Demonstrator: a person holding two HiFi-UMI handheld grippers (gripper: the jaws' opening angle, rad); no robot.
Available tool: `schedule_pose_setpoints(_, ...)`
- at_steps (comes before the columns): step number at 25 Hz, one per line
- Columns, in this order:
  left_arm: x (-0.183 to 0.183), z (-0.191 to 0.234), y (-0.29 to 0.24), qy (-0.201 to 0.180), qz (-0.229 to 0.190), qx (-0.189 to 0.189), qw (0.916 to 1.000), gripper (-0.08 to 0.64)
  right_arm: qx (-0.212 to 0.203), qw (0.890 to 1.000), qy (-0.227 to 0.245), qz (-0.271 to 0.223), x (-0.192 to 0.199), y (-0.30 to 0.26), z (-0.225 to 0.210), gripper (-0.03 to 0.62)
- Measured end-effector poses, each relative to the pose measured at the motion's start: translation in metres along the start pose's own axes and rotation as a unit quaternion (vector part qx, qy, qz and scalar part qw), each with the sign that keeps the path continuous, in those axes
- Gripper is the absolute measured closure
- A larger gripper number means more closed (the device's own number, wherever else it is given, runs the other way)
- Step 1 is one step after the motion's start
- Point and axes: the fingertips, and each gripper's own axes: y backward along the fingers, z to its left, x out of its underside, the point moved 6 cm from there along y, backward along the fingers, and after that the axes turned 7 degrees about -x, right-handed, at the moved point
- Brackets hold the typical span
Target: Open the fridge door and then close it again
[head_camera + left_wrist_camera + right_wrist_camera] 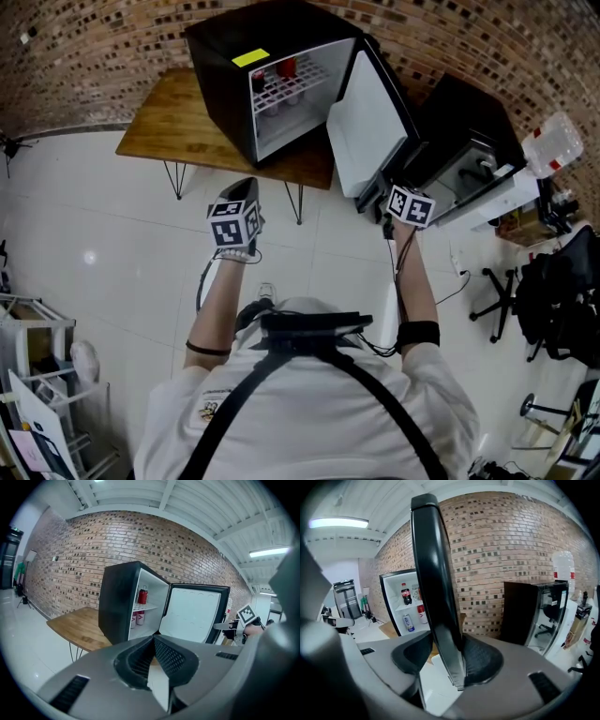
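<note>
Fridge [225, 84]: small black box w/ matte shell, sits on a wood-grain table [164, 127] w/ thin hairpin metal legs, in front of a rough brick wall [93, 541]. Door [367, 122] stands swung wide to the right; its inner face is smooth white moulded plastic, its rim black and rounded. Inside is white, w/ a white wire shelf [281, 89] and red cans [142, 596] standing upright on it. Flat yellow sticker [250, 57] on the fridge top, near the front edge. Right hand-held gripper [446, 634] is at the door's free edge: the glossy black edge runs upright between its jaws, the ribbed right pad flat against it, the left pad meeting it near the tip, so it holds the door. Left hand-held gripper [153, 638] is up in the air in front of the table, apart from the fridge, its dark textured pads closed together w/ nothing between them. Floor [94, 216] is glossy white tile. Right of the fridge stands a dark cabinet [534, 606] w/ a glass front.
</note>
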Motion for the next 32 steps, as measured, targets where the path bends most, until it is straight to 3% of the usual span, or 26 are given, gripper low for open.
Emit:
schedule_pose_setpoints(10,0.006,0.010,0.014,0.005,-0.001,-0.006,1.0000,0.558,-0.088,0.995,0.030,0.018,0.012,-0.018,0.054,0.397)
schedule_pose_setpoints(22,0.006,0.028,0.017,0.012,-0.001,-0.020,0.9997,0.558,-0.161,0.984,0.060,0.043,0.009,-0.045,0.110,0.367)
schedule_pose_setpoints(32,-0.009,0.043,0.007,0.011,-0.008,-0.029,0.9995,0.558,-0.188,0.978,0.076,0.054,0.003,-0.077,0.151,0.371)
